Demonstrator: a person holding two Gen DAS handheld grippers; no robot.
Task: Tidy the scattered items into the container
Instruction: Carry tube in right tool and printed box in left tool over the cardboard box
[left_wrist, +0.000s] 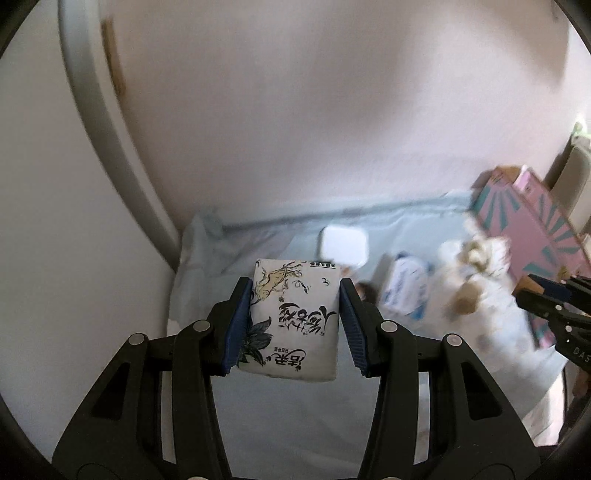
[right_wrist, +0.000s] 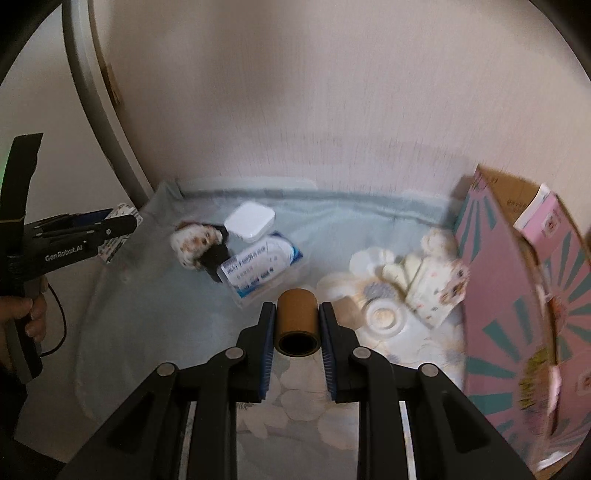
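White paper pack with ink-brush lettering (left_wrist: 295, 317), clamped between the blue pads of the left gripper (left_wrist: 295, 295) and lifted clear of the pale blue sheet (left_wrist: 266, 413); far right, the pink-and-teal cardboard box (left_wrist: 532, 229) waits, the other tool's tip (left_wrist: 546, 291) poking in beside it. Over to the right wrist view: right gripper (right_wrist: 296, 314) clenched on a brown roll (right_wrist: 297, 321), open end facing us, with a white square case (right_wrist: 249, 219), a blue-printed wipes pack (right_wrist: 258, 269) and small clothes (right_wrist: 424, 280) lying on the bed beyond, box (right_wrist: 517, 288) at right. Risk, I'd say: both hands converging on one box opening could knock tools together, and the smooth round roll might slip.
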